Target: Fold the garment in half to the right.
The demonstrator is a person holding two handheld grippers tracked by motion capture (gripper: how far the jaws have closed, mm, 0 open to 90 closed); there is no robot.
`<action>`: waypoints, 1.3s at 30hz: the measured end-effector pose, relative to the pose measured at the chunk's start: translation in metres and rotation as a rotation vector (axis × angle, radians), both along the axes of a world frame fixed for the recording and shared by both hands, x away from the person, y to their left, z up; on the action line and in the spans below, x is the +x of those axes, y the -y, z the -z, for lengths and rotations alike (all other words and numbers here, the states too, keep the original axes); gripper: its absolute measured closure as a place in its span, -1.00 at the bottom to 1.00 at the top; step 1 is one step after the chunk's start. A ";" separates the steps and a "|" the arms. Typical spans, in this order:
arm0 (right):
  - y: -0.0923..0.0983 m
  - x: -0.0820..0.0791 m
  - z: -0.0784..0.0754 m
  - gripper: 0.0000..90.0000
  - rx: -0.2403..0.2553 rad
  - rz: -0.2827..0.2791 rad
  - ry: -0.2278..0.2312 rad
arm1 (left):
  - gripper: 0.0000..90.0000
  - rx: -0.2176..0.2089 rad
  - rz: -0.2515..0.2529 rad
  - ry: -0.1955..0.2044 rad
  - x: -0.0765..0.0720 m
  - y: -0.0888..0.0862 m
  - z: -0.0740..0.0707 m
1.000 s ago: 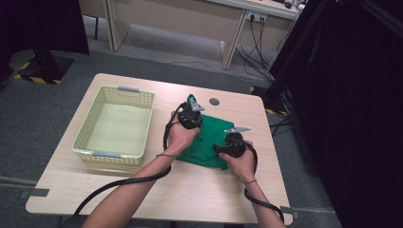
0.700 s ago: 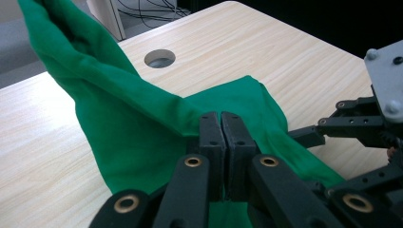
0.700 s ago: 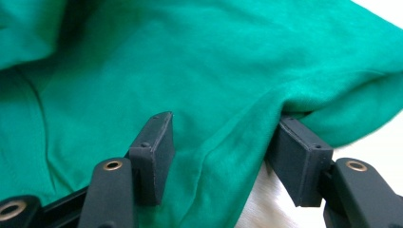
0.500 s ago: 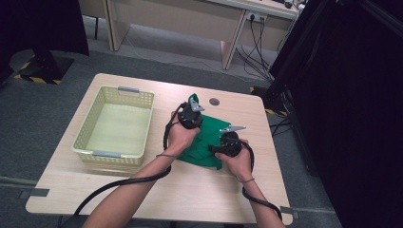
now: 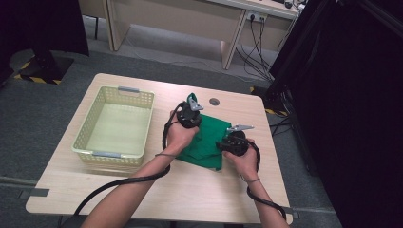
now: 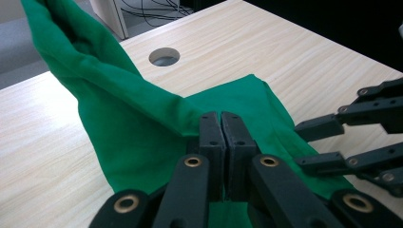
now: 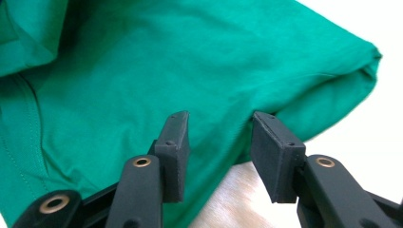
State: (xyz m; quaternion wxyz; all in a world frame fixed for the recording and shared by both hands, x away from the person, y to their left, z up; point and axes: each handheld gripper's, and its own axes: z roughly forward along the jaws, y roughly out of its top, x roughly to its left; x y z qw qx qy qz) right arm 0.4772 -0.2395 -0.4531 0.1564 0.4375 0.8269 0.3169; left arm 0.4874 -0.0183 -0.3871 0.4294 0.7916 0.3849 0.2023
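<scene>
Green cotton-like cloth (image 5: 209,140) lies folded on the wooden table (image 5: 190,190), right of the perforated plastic basket (image 5: 114,126). Your left gripper (image 6: 221,124) is clamped on a raised fold of it. Your right gripper (image 7: 218,137) has its jaws apart, just narrowed, straddling the near edge without pressing. Expect a light, limp, non-slip material that drapes and creases; take hold at a doubled edge or corner. Farther off, note the round cable hole (image 6: 164,56) in the tabletop.

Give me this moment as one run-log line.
left gripper: shut on green cloth, fold lifted | right gripper: jaws just closing, open astride cloth edge, not yet pinching | basket: left of cloth | table
</scene>
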 end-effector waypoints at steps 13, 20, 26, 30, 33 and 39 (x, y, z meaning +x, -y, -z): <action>-0.019 0.005 0.008 0.28 -0.019 -0.045 -0.015 | 0.95 0.010 0.016 -0.008 -0.001 0.004 0.003; -0.020 0.007 0.007 0.19 0.004 -0.042 -0.022 | 0.95 0.011 0.020 -0.011 -0.002 0.005 0.004; -0.010 0.005 0.003 0.16 0.033 -0.007 -0.015 | 0.95 0.010 0.027 -0.015 -0.002 0.008 0.005; -0.009 0.004 0.002 0.12 0.034 0.001 -0.011 | 0.95 0.014 0.037 -0.023 -0.002 0.010 0.007; -0.008 0.003 0.000 0.11 0.042 0.011 0.003 | 0.95 0.018 0.050 -0.025 -0.003 0.012 0.008; -0.008 0.001 -0.005 0.09 0.053 0.015 0.021 | 0.94 0.035 0.074 -0.035 -0.006 0.017 0.012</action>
